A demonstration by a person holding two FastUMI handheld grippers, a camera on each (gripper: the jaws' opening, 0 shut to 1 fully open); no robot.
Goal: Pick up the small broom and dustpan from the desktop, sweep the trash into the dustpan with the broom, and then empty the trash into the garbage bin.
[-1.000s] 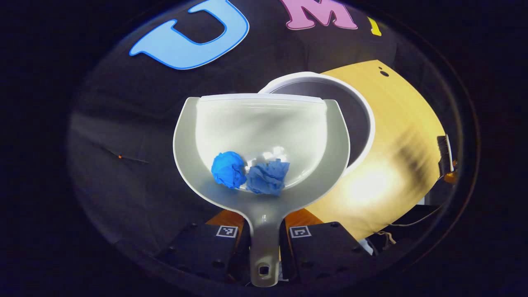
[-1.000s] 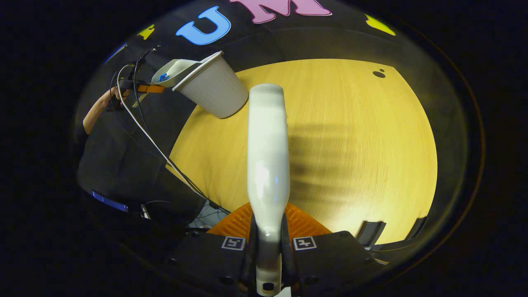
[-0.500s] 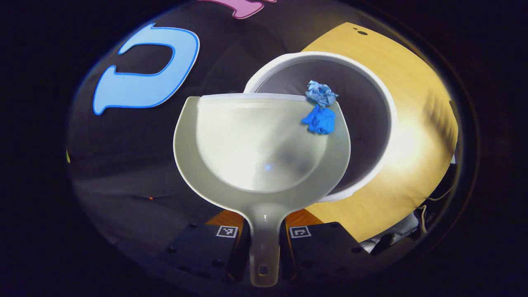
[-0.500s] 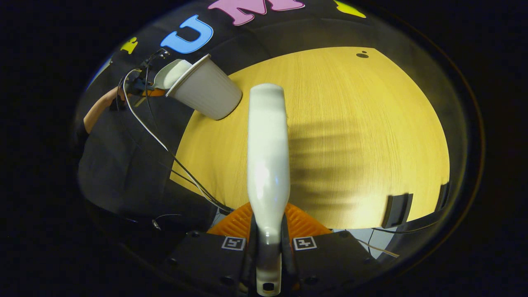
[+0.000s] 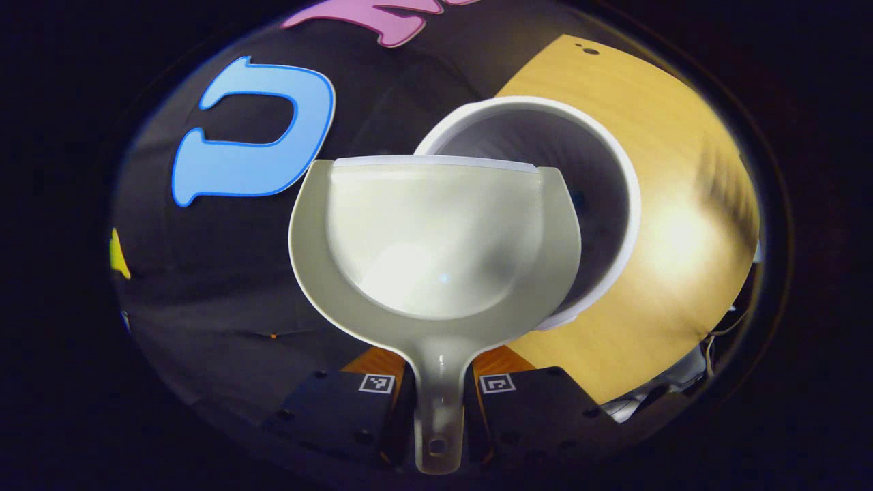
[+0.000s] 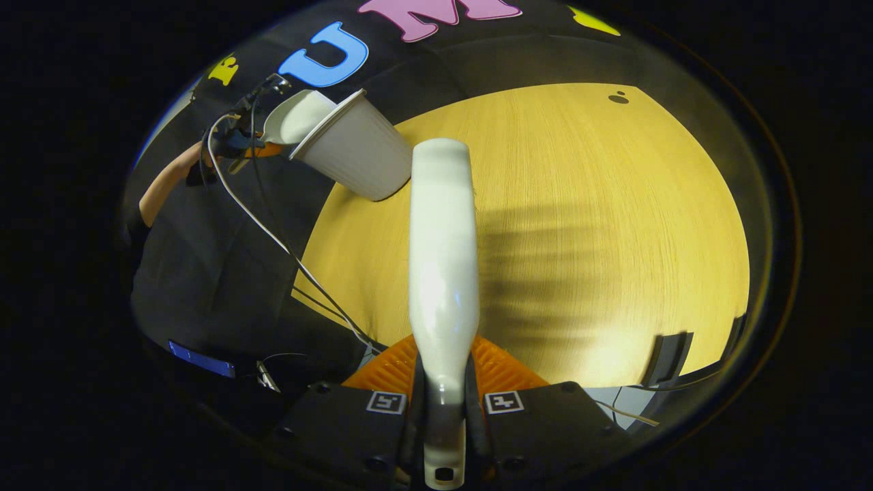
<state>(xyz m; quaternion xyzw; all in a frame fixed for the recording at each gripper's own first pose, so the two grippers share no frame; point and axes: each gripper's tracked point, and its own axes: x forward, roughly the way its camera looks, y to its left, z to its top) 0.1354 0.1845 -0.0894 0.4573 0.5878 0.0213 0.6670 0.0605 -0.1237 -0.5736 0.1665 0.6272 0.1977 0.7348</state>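
Now your left gripper point(image 5: 436, 395) is clamped on the dustpan point(image 5: 436, 239) handle, its pan tipped over the garbage bin point(image 5: 614, 170), apparently emptied, while your right gripper point(image 6: 443, 409) pinches the broom point(image 6: 442, 259) above the desktop point(image 6: 600, 225).

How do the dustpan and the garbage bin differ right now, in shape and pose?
The dustpan is a shallow scoop with a handle, held in the air by the left gripper; the garbage bin is a deep round tub with no handle, standing on the wooden desktop. The dustpan's front edge reaches over the bin's rim. Its inside is bare; the bin's bottom is too dark to tell. Both are pale plastic.
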